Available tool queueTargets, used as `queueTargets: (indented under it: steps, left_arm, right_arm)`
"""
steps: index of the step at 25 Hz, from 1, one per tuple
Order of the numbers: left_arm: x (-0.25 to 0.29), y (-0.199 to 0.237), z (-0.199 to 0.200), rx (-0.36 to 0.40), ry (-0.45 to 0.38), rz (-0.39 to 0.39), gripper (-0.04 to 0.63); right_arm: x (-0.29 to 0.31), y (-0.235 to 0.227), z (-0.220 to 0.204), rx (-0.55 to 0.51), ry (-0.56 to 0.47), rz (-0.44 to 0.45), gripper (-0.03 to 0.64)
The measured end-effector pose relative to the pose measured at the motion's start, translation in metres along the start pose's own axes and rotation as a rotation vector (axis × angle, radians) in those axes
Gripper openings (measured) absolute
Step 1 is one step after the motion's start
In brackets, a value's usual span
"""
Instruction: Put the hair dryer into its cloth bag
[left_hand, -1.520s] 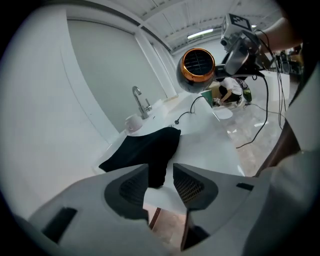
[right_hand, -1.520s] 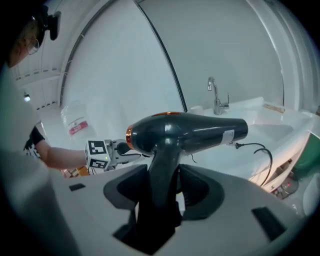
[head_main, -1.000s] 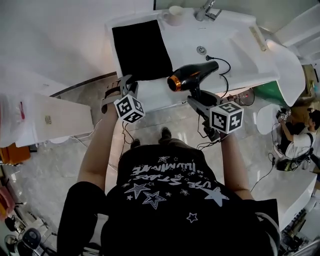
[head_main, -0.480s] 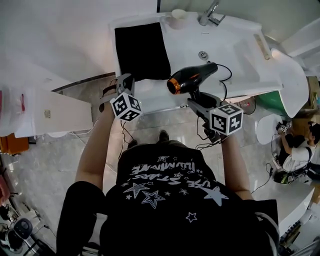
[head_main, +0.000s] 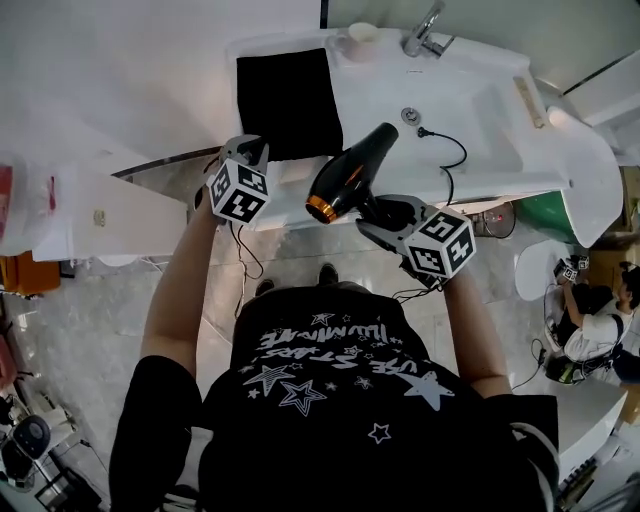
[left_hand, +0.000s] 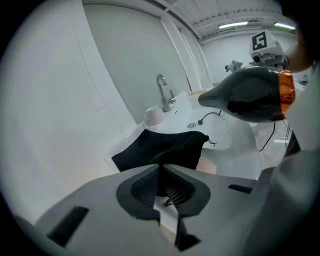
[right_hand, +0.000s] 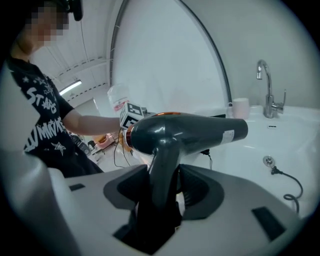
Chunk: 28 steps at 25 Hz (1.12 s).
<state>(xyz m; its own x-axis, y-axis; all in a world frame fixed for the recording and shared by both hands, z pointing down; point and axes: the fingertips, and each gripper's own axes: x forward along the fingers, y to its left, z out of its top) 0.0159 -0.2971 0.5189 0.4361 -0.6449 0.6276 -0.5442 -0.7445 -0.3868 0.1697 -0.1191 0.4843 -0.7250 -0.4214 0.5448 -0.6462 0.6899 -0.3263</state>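
Note:
The black cloth bag lies flat on the white counter left of the basin. My left gripper has just been closing and is shut on the bag's near edge; dark cloth is pinched between its jaws, and the edge is lifted a little. The black hair dryer with an orange nozzle ring hangs in the air over the counter's front edge, nozzle tilted down toward me. My right gripper is shut on its handle. In the left gripper view the hair dryer floats at upper right.
A faucet and a white cup stand at the back of the counter. The dryer's cord trails across the basin near the drain. A white shelf is at left; another person crouches at far right.
The hair dryer has swung from level to nozzle-down, toward the left gripper. The left gripper has shut on the bag's edge and lifted it slightly.

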Motion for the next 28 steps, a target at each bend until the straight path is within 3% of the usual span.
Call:
queueTargets:
  steps: [11,18,24,28]
  left_arm:
    - [-0.002,0.008,0.009,-0.049,0.044,-0.044,0.031]
    - [-0.002,0.011,0.012,-0.075,0.045,-0.025,0.031]
    - [-0.008,0.013,0.014,-0.060,0.050,-0.022,0.031]
    - [-0.013,0.020,0.013,-0.073,0.046,-0.032,0.031]
  right_arm:
    - [0.042,0.068,-0.011,-0.170,0.109,0.245,0.204]
    - [0.062,0.096,-0.026,-0.248,0.178,0.379,0.204]
    - [0.076,0.092,-0.020,-0.231,0.215,0.487,0.204]
    - [0.084,0.079,-0.010,-0.220,0.241,0.505,0.204]
